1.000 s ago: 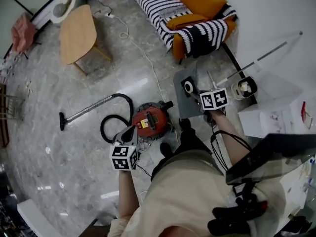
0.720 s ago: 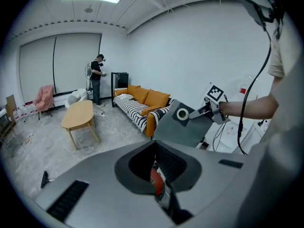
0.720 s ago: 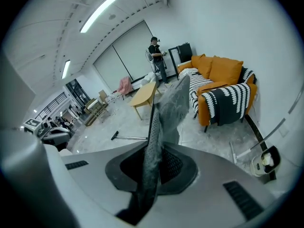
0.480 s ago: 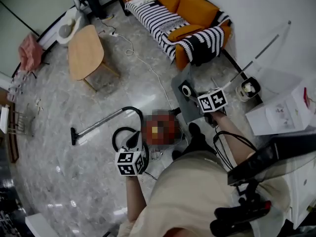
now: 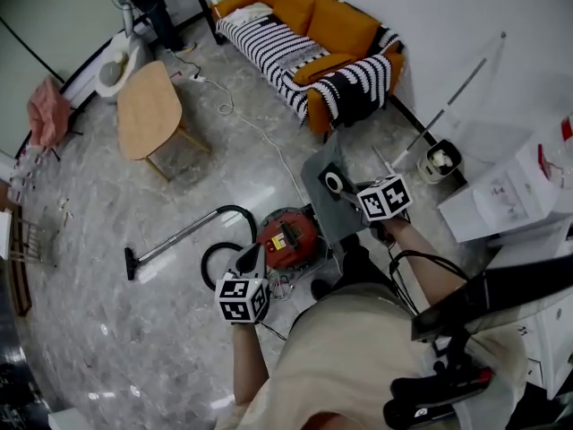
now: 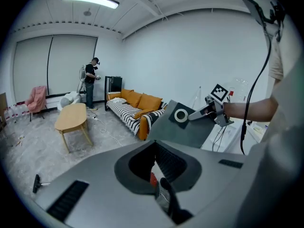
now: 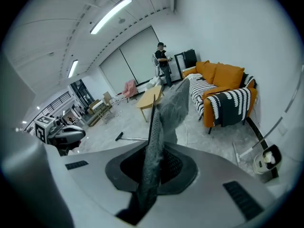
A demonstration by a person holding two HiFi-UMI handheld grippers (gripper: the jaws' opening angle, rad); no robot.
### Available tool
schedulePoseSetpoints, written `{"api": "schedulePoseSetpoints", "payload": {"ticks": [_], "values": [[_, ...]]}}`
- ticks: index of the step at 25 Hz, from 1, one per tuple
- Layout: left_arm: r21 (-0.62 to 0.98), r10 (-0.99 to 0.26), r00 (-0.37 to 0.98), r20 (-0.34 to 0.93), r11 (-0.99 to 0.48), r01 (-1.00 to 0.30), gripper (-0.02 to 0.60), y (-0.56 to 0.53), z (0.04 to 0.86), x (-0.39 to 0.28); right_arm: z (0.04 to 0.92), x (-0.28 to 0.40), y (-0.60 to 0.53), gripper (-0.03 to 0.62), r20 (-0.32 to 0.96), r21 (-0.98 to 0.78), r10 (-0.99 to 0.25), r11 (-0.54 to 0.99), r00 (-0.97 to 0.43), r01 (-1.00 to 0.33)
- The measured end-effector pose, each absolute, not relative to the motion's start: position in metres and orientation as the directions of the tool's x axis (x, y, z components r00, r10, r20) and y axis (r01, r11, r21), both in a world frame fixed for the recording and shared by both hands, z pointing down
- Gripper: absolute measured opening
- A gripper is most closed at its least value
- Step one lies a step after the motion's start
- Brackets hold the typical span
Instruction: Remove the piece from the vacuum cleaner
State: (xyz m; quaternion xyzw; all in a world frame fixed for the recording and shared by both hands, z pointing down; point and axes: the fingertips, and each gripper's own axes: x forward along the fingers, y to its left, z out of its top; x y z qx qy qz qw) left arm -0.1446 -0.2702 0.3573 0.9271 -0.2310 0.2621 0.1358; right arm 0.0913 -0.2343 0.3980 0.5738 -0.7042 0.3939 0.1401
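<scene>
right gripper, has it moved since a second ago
Yes, slightly: the right gripper, holding the grey panel, now sits closer to the red vacuum cleaner in the head view.

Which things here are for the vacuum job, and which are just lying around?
For the job: red vacuum cleaner, grey piece, right tongs shut on it.
Just lying about: wooden table, orange sofa.

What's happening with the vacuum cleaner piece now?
Right gripper shut on grey dust bag, beside red vacuum cleaner. Left gripper shut, empty. Nothing blocking.
</scene>
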Motion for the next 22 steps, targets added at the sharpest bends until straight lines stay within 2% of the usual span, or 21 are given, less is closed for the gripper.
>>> {"api": "schedulePoseSetpoints", "payload": {"ticks": [5,13,22], "values": [[0.144,-0.304,0.765,0.567,-0.878,-0.456,0.005,-0.251,0.365,-0.133,0.399,0.092,-0.21,0.029,0.641,-0.427,-0.703,0.005,-0.307,-0.904],[0.112,-0.301,0.737,0.606,-0.885,-0.453,0.005,-0.242,0.359,-0.119,0.404,0.1,-0.195,0.029,0.639,-0.429,-0.693,0.039,-0.334,-0.902],[0.072,-0.302,0.718,0.627,-0.896,-0.439,0.005,-0.197,0.348,-0.061,0.405,0.129,-0.156,0.029,0.585,-0.519,-0.688,0.088,-0.429,-0.85]]}}
